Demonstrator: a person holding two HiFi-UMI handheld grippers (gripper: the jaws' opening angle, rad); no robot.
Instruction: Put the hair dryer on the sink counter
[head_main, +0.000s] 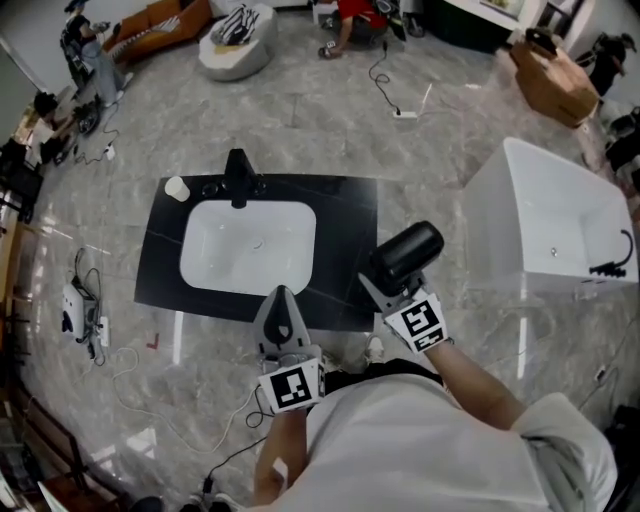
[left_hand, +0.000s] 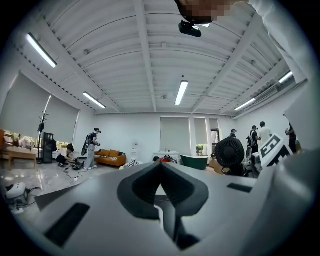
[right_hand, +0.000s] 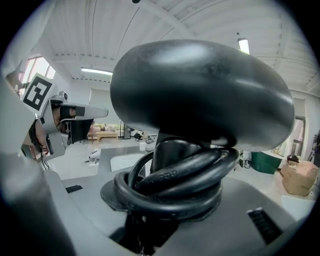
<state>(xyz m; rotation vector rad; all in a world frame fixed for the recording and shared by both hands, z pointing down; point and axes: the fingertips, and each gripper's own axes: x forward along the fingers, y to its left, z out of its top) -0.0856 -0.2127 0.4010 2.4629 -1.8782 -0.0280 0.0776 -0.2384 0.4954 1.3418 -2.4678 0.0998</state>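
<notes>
The black hair dryer hangs over the front right corner of the black sink counter, and my right gripper is shut on its handle. In the right gripper view the dryer's round body fills the frame, its thick black cord coiled round the handle between the jaws of the right gripper. My left gripper is shut and empty at the counter's front edge, before the white basin. In the left gripper view the left gripper points level, with the dryer to its right.
A black faucet and a small white cup stand at the counter's back. A white bathtub is to the right, a cardboard box beyond it. Cables and a device lie on the floor at left. People stand at the room's far side.
</notes>
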